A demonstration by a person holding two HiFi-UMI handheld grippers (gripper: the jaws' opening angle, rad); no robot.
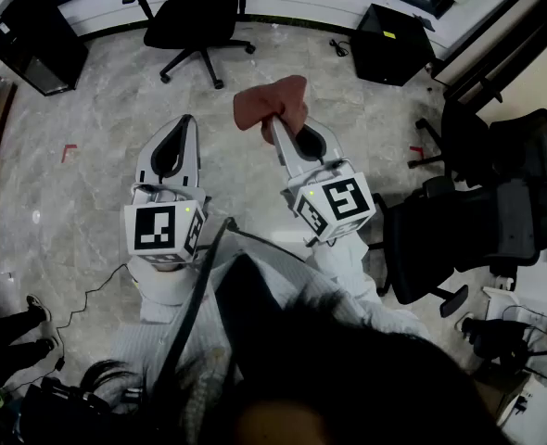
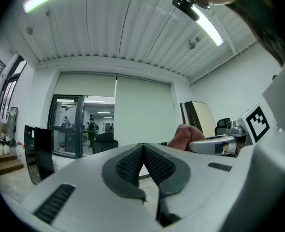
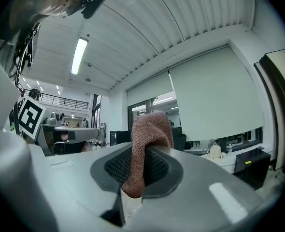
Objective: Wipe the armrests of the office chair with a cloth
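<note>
Bunching above right gripper [image 1: 276, 126] in head view, cloth [image 1: 270, 100] shows clamped close-up

Left gripper [image 1: 184, 124]: pointing forward, away from the torso; jaws pressing together tip to tip, gripping nothing.
Right gripper [image 1: 280, 128]: riding just beside the left one, tips angling slightly toward it; jaws clamping a fold of the cloth [image 1: 272, 100], which is bulging out above the tips.
Arms: both reaching out in front, level with each other, pale sleeves [image 1: 167, 286] showing behind the grippers.
</note>
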